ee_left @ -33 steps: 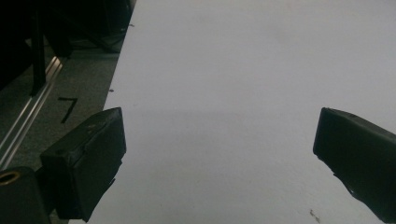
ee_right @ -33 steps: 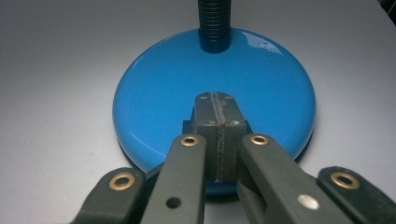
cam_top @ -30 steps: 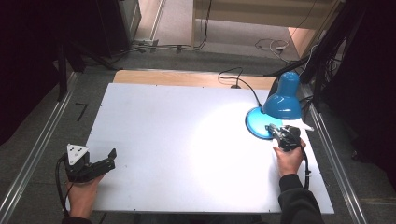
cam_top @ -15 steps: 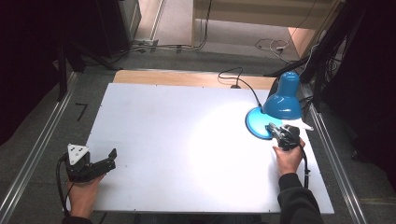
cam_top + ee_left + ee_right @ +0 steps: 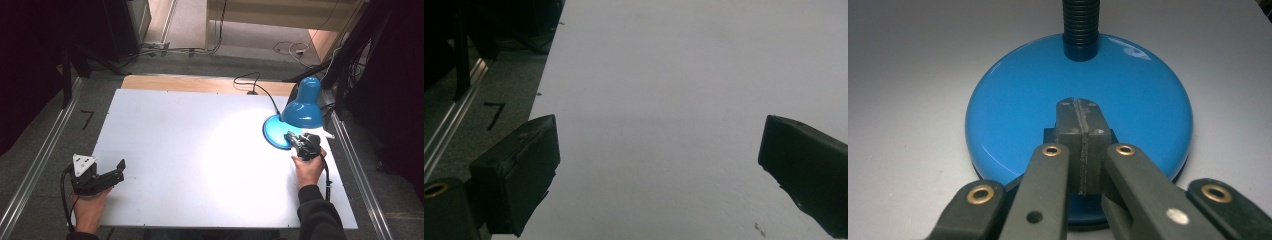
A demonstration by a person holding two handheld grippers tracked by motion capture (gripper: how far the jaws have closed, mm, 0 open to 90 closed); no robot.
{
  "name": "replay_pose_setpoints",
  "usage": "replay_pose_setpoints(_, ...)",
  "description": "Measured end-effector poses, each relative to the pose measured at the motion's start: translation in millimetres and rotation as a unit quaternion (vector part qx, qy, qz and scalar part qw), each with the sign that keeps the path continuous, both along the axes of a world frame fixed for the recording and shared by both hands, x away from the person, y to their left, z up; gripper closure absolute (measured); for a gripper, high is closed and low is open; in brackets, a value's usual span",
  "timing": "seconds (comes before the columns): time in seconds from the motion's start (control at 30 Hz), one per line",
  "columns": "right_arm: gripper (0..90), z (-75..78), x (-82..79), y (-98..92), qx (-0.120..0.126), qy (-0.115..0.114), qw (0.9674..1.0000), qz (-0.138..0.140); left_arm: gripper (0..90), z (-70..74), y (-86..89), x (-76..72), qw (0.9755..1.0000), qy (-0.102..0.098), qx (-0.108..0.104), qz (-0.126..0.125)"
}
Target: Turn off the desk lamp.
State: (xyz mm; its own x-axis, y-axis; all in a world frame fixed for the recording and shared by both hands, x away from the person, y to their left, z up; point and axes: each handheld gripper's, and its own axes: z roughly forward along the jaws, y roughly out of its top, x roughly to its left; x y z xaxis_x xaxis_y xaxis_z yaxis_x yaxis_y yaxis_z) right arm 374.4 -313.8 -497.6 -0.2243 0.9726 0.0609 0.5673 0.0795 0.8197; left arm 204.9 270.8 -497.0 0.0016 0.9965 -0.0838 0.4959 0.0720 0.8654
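black "7" mark [image 5: 495, 114] on grey floor [image 5: 484, 90] left of the table

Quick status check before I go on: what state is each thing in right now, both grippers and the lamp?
Left gripper: open, jaws wide apart over bare table, holding nothing.
Right gripper: shut, jaws pressed together over the lamp's base, nothing between them.
Desk lamp: on, upright, casting a bright patch on the table.
Lamp base: flat on the table.
Table: lit near the lamp.
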Motion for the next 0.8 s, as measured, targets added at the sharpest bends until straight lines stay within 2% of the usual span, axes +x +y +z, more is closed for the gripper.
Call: replay_pose_setpoints(0.8,87.9,0.9,1.1,1.5,-0.011,0.000,0.9999,0.001,3.8,-0.4,-0.8,1.6,1.0000,0.002,-0.003,-0.004)
